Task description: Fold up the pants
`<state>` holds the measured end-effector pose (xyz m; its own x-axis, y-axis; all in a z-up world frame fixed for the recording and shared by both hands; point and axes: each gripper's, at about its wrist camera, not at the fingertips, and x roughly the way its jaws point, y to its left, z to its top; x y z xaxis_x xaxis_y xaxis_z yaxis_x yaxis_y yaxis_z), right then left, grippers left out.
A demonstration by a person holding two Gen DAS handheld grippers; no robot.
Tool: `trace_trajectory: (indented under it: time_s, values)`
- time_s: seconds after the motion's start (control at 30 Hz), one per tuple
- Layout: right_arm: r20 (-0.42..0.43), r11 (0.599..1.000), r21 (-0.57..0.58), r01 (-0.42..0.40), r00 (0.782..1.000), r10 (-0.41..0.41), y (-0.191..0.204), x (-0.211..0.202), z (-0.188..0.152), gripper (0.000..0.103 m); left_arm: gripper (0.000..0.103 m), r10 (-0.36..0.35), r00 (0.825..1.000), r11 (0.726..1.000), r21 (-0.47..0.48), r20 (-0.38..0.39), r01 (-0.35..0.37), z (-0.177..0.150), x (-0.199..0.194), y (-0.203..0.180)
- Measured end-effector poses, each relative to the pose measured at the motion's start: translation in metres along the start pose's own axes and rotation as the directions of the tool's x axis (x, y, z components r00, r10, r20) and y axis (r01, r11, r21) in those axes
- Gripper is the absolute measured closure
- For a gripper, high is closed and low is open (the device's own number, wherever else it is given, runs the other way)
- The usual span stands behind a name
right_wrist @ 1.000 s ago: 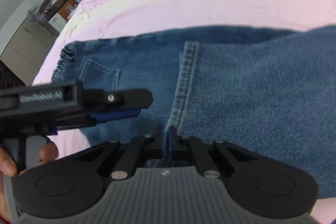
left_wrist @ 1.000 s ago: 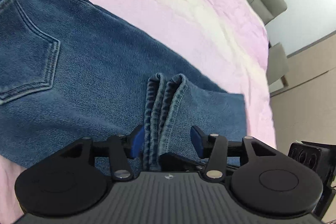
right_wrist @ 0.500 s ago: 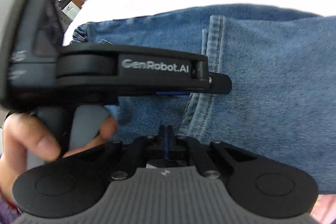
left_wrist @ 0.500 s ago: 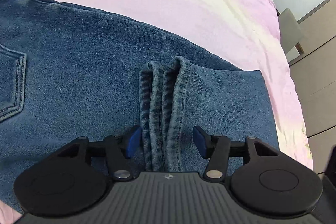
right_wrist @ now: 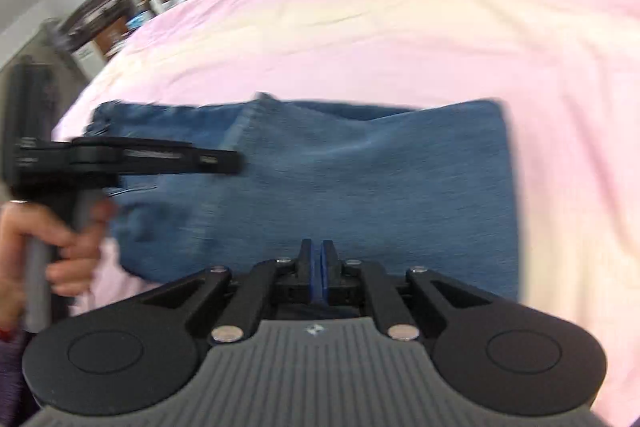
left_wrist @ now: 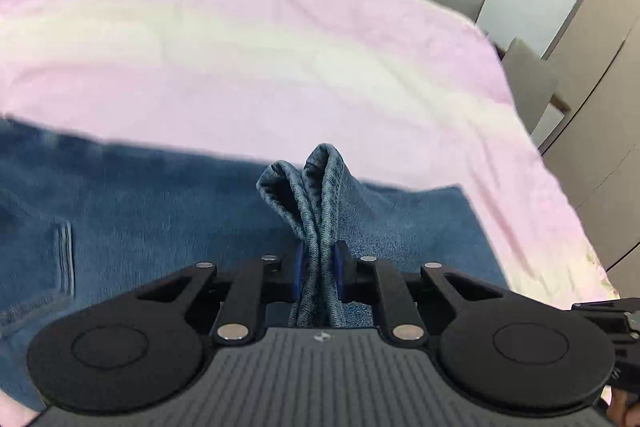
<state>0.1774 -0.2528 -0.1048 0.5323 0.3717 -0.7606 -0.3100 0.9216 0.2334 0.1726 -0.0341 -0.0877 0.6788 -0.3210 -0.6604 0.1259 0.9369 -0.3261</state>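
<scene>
Denim pants (left_wrist: 168, 219) look heavy and soft; left gripper (left_wrist: 318, 267) pinches bunched hem layers, right gripper (right_wrist: 316, 263) is closed on the edge, it seems.

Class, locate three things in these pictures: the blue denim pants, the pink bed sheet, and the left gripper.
blue denim pants (right_wrist: 360, 179): right wrist view, flat folded panel.
pink bed sheet (left_wrist: 260, 59): left wrist view, bare middle.
left gripper (left_wrist: 318, 267): left wrist view, between fingertips clamping bunched denim.
</scene>
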Motion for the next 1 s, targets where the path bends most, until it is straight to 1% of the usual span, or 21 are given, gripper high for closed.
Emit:
trace_trajectory:
  time_s: [0.07,0.13,0.23,0.3,0.37,0.47,0.63,0.67,0.77,0.83,0.9,1.0]
  values:
    - [0.020,0.999,0.013,0.052,0.998,-0.053,-0.020,-0.006,0.004,0.103,0.086,0.020,1.000,1.000,0.023,0.022,-0.020,0.008,-0.004,-0.001]
    - [0.035,0.995,0.025,0.100,0.994,-0.101,-0.040,-0.009,0.010,0.103,0.086,0.044,0.999,0.999,0.001,-0.028,-0.044,0.010,0.009,0.009]
    - [0.048,0.992,0.023,0.122,0.991,-0.123,-0.055,0.000,0.016,0.103,0.086,0.057,0.990,0.997,-0.052,-0.127,-0.064,-0.004,0.040,0.030]
    - [0.047,0.991,-0.004,0.131,0.990,-0.130,-0.060,0.014,0.022,0.103,0.086,0.053,0.986,0.993,-0.094,-0.159,-0.068,-0.012,0.052,0.041]
    - [0.039,0.990,-0.030,0.134,0.990,-0.133,-0.063,0.032,0.030,0.103,0.085,0.035,0.983,0.988,-0.141,-0.180,-0.061,-0.013,0.058,0.050]
    - [0.021,0.989,-0.053,0.139,0.990,-0.138,-0.069,0.064,0.049,0.103,0.085,0.025,0.981,0.986,-0.156,-0.192,-0.055,-0.015,0.062,0.056]
    - [-0.005,0.979,-0.075,0.188,0.982,-0.189,-0.086,0.113,0.077,0.103,0.082,0.008,0.979,0.982,-0.181,-0.204,-0.046,-0.018,0.071,0.063]
    - [-0.022,0.979,-0.061,0.195,0.980,-0.197,-0.090,0.124,0.082,0.103,0.081,0.006,0.978,0.983,-0.180,-0.207,-0.044,-0.018,0.071,0.065]
    - [-0.074,0.983,0.000,0.183,0.980,-0.182,-0.107,0.146,0.087,0.103,0.078,0.009,0.977,0.983,-0.177,-0.211,-0.048,-0.017,0.076,0.063]
    - [-0.074,0.981,-0.021,0.191,0.979,-0.192,-0.105,0.145,0.088,0.103,0.077,0.007,0.977,0.982,-0.185,-0.214,-0.047,-0.017,0.075,0.063]
    - [-0.070,0.980,-0.042,0.195,0.978,-0.198,-0.099,0.133,0.087,0.103,0.078,0.004,0.976,0.981,-0.190,-0.216,-0.045,-0.017,0.071,0.062]
    - [-0.096,0.990,-0.053,0.134,0.986,-0.139,-0.092,0.104,0.076,0.103,0.076,0.012,0.977,0.982,-0.181,-0.211,-0.051,-0.016,0.071,0.060]
